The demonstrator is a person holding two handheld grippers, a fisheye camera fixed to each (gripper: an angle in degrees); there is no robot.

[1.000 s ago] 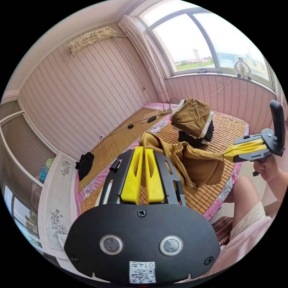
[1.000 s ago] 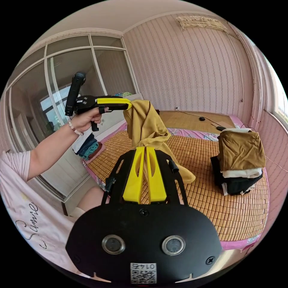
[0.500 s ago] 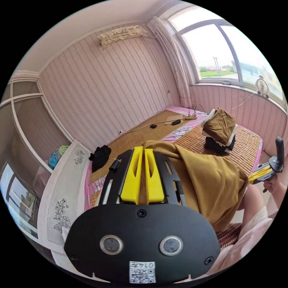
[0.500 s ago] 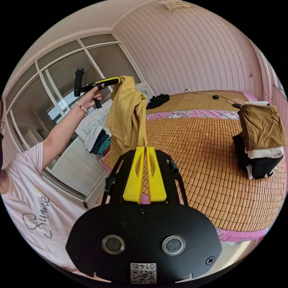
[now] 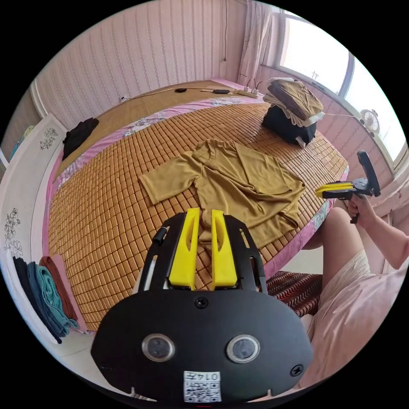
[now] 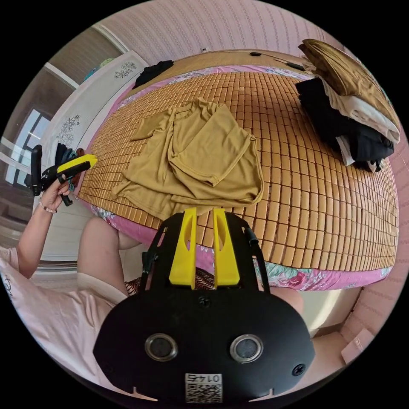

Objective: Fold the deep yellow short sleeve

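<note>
As the left gripper view looks down, the deep yellow short sleeve [image 5: 232, 181] lies rumpled on the bed's bamboo mat [image 5: 106, 213], collar towards the far wall, hem at the near edge. Left gripper [image 5: 203, 213] fingers spread, empty. The right gripper [image 5: 324, 191] hovers off the bed edge.

Right gripper view: shirt [image 6: 196, 159] partly folded over itself; right gripper [image 6: 204, 211] fingers apart, empty. The clothes stack [image 6: 353, 110] sits well apart. The left gripper's [image 6: 87, 160] gap: cannot tell here.

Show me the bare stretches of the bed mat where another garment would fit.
One bare stretch of the woven mat lies between the deep yellow shirt and the stack of folded clothes. A second runs from the shirt's sleeve toward the white headboard. It is crowded around the stack and along the near edge, where the shirt's hem lies.
</note>
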